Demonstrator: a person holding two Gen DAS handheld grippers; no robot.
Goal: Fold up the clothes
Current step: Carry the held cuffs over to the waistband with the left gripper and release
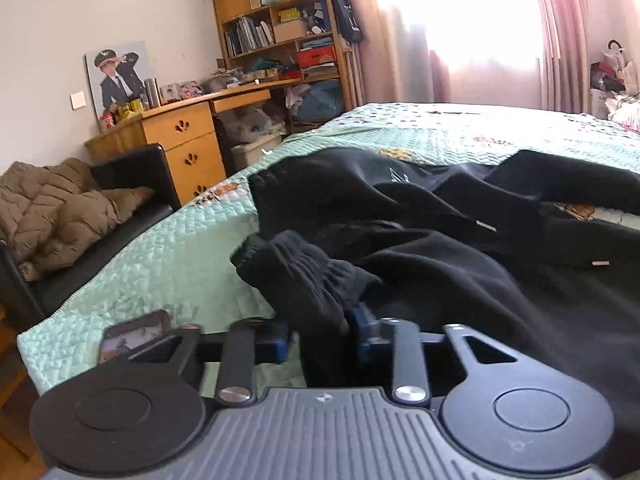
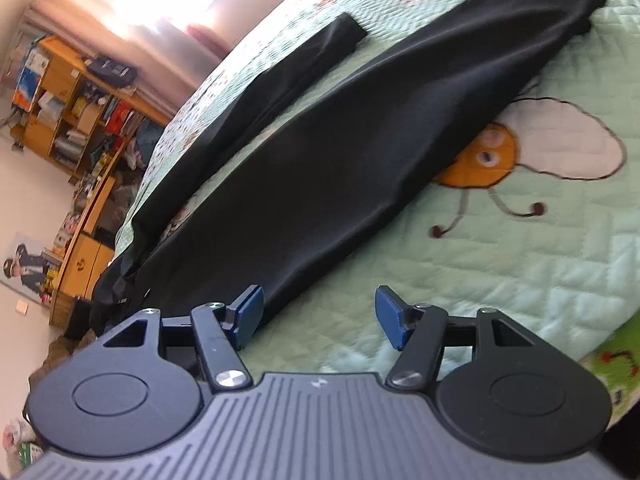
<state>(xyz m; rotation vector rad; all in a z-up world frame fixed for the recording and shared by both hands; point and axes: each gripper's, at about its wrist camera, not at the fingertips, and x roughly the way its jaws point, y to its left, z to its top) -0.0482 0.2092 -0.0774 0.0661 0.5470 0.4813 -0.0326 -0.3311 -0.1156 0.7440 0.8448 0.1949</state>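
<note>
Black trousers (image 1: 460, 248) lie rumpled on a mint green quilted bedspread (image 1: 160, 264), with white-tipped drawstrings showing near the waistband. My left gripper (image 1: 320, 332) is shut on a bunched ribbed edge of the black fabric (image 1: 308, 276), which fills the gap between its blue pads. In the right wrist view the same trousers (image 2: 340, 152) stretch away as a long smooth leg, with a second narrower leg (image 2: 280, 76) beyond. My right gripper (image 2: 318, 316) hovers open just above the bedspread (image 2: 500, 280) beside the leg's near edge, nothing between its fingers.
A black sofa (image 1: 136, 176) with a brown padded jacket (image 1: 60, 208) stands left of the bed. Behind it are a wooden desk (image 1: 188, 136) and cluttered shelves (image 1: 280, 24). Pink curtains (image 1: 460, 28) cover a bright window. A cartoon bee (image 2: 520, 148) is stitched on the quilt.
</note>
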